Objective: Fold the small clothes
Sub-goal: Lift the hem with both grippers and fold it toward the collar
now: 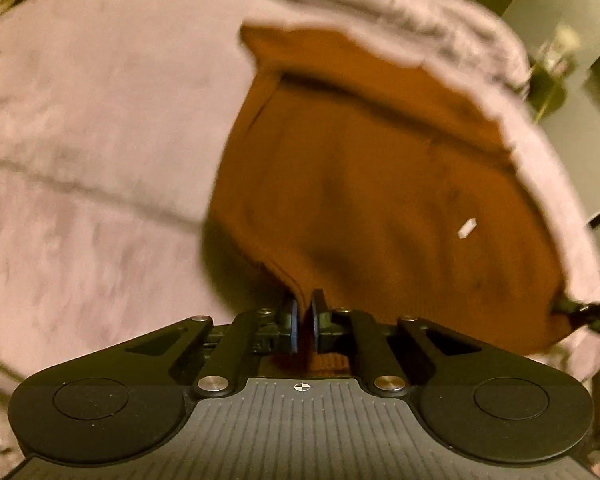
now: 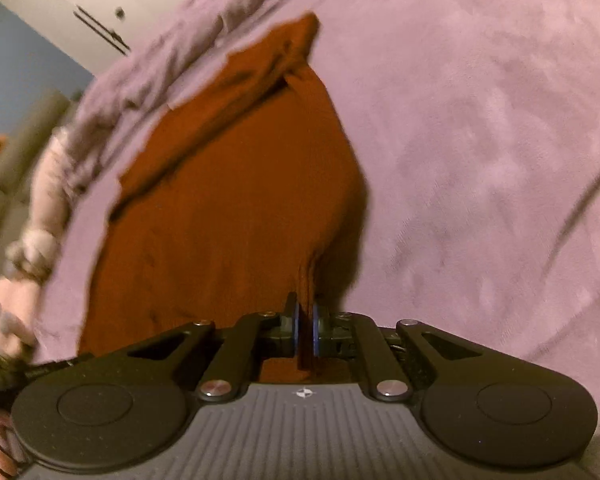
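A rust-orange knit garment (image 1: 360, 184) lies spread on a mauve plush blanket (image 1: 100, 140). My left gripper (image 1: 303, 320) is shut on the garment's near ribbed edge, and a fold of cloth shows between its blue pads. At the right edge of the left wrist view the other gripper's dark tip (image 1: 588, 312) pinches the same hem. In the right wrist view the garment (image 2: 228, 208) runs away from me, with a bunched sleeve at its far end. My right gripper (image 2: 305, 326) is shut on a gathered pleat of that near edge.
The blanket (image 2: 480, 160) covers a bed whose rumpled edge (image 1: 480, 40) borders the garment. Beyond it stand pale cupboard doors (image 2: 100, 12) and a floor area (image 1: 572, 128). A person's hand (image 2: 8, 320) on the other gripper shows at the left edge of the right wrist view.
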The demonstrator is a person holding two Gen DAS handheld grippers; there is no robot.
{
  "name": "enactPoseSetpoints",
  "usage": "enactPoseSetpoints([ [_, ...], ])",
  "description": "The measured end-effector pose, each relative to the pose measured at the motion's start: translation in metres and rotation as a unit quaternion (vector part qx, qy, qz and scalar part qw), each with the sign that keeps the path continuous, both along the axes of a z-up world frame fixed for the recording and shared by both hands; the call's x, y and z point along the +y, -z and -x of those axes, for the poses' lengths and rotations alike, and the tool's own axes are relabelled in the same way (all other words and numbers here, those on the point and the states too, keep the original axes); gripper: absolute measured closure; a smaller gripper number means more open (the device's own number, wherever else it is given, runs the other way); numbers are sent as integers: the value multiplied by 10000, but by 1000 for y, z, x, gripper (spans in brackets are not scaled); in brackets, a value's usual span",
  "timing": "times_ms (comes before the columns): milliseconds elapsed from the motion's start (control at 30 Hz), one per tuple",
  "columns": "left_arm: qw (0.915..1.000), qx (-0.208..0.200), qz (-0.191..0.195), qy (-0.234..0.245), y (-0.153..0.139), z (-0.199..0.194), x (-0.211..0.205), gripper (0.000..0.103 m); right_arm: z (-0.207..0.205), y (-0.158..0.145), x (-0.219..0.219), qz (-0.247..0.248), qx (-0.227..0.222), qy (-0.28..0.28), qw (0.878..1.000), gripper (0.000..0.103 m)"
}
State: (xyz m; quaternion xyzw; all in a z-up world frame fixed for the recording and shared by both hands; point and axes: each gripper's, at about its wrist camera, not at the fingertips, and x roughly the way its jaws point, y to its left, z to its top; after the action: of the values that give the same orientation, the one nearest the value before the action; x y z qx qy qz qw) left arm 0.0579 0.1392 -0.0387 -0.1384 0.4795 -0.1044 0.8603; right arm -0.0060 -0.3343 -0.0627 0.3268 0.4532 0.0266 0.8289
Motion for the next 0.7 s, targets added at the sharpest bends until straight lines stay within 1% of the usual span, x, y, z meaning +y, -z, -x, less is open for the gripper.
enactPoseSetpoints([
  [33,9998,-180,103,-46,-11,-4,0,95,-5,-5,-2,-79,-108,34,9999,98],
  [100,9986,-482,171,-110,-28,-15,0,95,-18,-16,-4,-159,-333,62,9993,98],
  [200,9959,-847,178,-269,-46,-42,0,95,-45,-32,-4,-23,-676,51,9977,98],
  [267,9930,-1071,84,-491,-46,-61,3,95,-64,-40,-3,157,-874,76,9960,98],
  [333,9882,-1266,-191,-841,-40,-82,5,101,-87,-43,-2,429,-1035,114,9936,98],
  [400,9845,-1205,-417,-1206,-29,-104,6,101,-106,-41,-3,627,-1050,198,9923,98],
  [500,9832,-824,-446,-1567,-9,-129,12,101,-136,-28,3,962,-931,270,9906,98],
  [533,9845,-779,-402,-1522,-6,-132,13,101,-143,-24,7,1108,-899,254,9894,98],
  [567,9871,-783,-364,-1350,-6,-131,12,101,-149,-20,9,1274,-863,224,9878,98],
  [600,9901,-819,-324,-1095,-7,-128,10,98,-153,-17,10,1389,-812,182,9868,98],
  [633,9923,-832,-353,-846,-6,-124,8,89,-155,-16,8,1400,-794,168,9868,98],
  [667,9936,-857,-474,-564,-7,-119,4,83,-155,-14,5,1370,-785,174,9873,97],
  [700,9938,-864,-634,-299,-6,-115,1,72,-153,-14,2,1373,-821,186,9869,97],
])
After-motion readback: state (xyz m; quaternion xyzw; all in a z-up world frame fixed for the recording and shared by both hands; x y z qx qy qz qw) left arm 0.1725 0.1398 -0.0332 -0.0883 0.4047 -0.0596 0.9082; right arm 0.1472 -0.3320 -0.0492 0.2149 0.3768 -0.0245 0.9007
